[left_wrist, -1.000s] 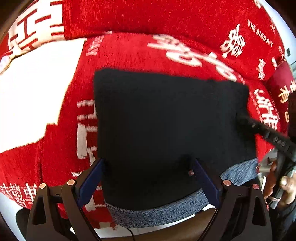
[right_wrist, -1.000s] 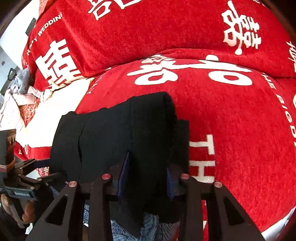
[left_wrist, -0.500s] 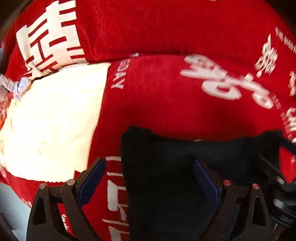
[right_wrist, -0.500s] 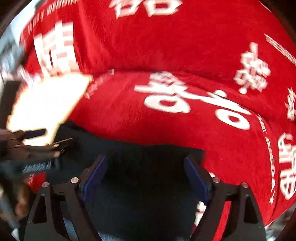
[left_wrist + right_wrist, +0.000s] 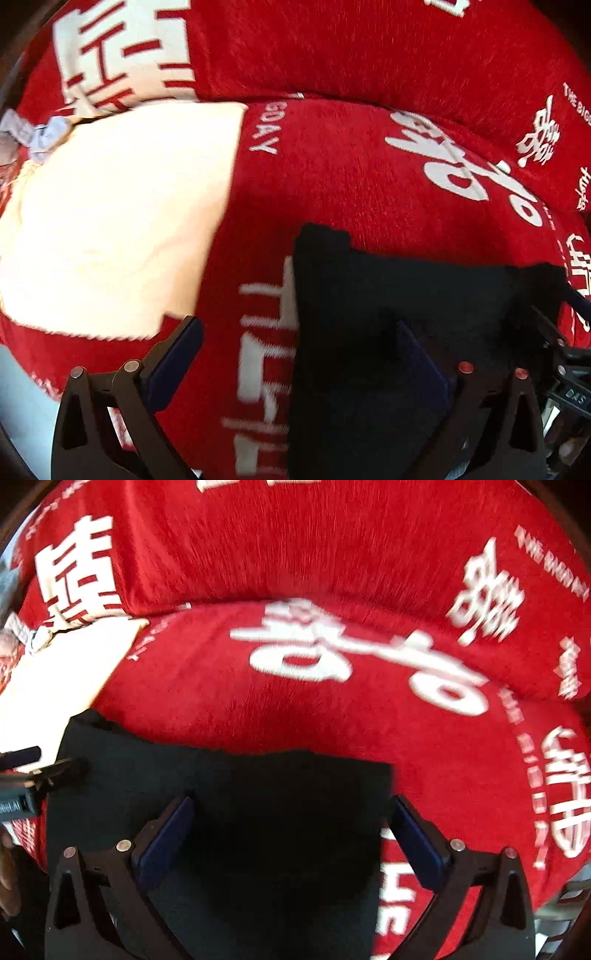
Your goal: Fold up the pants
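The black pants (image 5: 399, 332) lie folded into a flat dark block on the seat of a red sofa (image 5: 351, 177) printed with white characters and letters. The left wrist view alone shows the wide cream cushion (image 5: 110, 221) that fills the seat to the left of the pants, with a bit of grey cloth (image 5: 40, 133) at its far corner, and at its right edge it catches the black frame of the other gripper beside the pants' right end. The right wrist view alone shows the pants' right edge ending square on the red seat, the large white character (image 5: 351, 653) beyond them, and at the far left the tip of the left tool reaching over the pants' left corner. The left gripper (image 5: 299, 354) points steeply down with its jaws spread wide, having just been opening; the left edge of the pants lies between its fingers, one blue pad over red fabric and the other over black, and neither pad presses the cloth. The right gripper (image 5: 291, 830) also points steeply down, its jaws having just been opening to their widest; it stands over the right part of the pants, which lie between the fingers without being pinched.
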`<state>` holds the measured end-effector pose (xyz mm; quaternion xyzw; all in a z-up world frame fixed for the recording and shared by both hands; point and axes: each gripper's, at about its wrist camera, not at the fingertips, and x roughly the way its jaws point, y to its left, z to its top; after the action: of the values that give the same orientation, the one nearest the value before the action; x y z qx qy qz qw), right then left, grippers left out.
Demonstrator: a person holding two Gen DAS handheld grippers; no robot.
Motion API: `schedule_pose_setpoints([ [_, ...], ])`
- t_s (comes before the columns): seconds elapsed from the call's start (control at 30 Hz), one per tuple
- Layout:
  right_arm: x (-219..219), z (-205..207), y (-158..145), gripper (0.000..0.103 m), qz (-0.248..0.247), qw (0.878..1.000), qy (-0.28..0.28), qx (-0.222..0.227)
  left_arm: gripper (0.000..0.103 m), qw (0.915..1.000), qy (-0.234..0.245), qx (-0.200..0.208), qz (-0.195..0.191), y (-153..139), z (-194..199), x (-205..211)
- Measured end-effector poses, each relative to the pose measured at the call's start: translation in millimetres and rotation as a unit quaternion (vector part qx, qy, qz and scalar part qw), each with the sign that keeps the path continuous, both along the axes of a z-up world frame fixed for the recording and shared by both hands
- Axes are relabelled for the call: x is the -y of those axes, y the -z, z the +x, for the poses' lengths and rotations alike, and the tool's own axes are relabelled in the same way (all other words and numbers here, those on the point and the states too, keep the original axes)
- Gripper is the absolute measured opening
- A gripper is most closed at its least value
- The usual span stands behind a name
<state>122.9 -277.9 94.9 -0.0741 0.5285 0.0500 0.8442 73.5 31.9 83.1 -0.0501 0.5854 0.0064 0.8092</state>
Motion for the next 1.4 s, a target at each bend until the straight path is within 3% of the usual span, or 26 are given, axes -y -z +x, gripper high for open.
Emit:
schedule_pose_setpoints([
  [0.1, -4, -40, -30, 0.103, 0.008, 0.999, -0.027, 0.04, 0.103, 0.9997, 0.006, 0.014, -0.018, -14, -32, -3],
  [0.17, -9, -67, -40, 0.103, 0.013, 0.998, -0.044, 0.049, 0.103, 0.9997, 0.011, 0.017, -0.01, -16, -49, -1],
  [0.33, -19, -111, -32, 0.103, 0.043, 0.996, -0.069, 0.037, 0.103, 0.9994, 0.025, 0.006, 0.022, 1, -80, 10],
  [0.5, -18, -118, 1, 0.103, 0.074, 0.995, -0.067, -0.018, 0.103, 0.9997, 0.021, 0.001, 0.007, 12, -82, 8],
  [0.67, -5, -112, 25, 0.103, 0.01, 0.999, -0.038, -0.029, 0.103, 0.9995, 0.028, 0.003, 0.012, 15, -82, 10],
  [0.7, 1, -110, 30, 0.103, 0.026, 0.998, -0.029, -0.048, 0.103, 0.9996, 0.026, 0.001, 0.009, 17, -82, 9],
  [0.83, 8, -121, 4, 0.103, 0.054, 0.998, -0.021, -0.017, 0.103, 0.9997, 0.02, 0.006, 0.012, 3, -93, 7],
  [0.97, -12, -146, -35, 0.103, 0.073, 0.993, -0.08, 0.045, 0.103, 0.9994, 0.016, 0.023, 0.021, -5, -110, -1],
  [1.07, -26, -147, -20, 0.103, 0.11, 0.987, -0.113, 0.016, 0.103, 0.9989, 0.024, -0.014, 0.037, 23, -107, -1],
  [1.13, -26, -133, 17, 0.103, 0.095, 0.99, -0.09, -0.042, 0.103, 0.9995, 0.021, -0.019, 0.015, 27, -107, -6],
  [1.2, -19, -130, 27, 0.103, 0.113, 0.989, -0.075, -0.059, 0.103, 0.9997, 0.023, -0.006, -0.011, 16, -108, -13],
  [1.27, -10, -135, 8, 0.103, 0.137, 0.987, -0.076, -0.033, 0.103, 0.9986, 0.031, 0.015, -0.04, 0, -107, -21],
  [1.4, 20, -136, -27, 0.103, 0.111, 0.992, -0.053, 0.026, 0.103, 0.9917, 0.035, 0.018, -0.123, -13, -92, -44],
])
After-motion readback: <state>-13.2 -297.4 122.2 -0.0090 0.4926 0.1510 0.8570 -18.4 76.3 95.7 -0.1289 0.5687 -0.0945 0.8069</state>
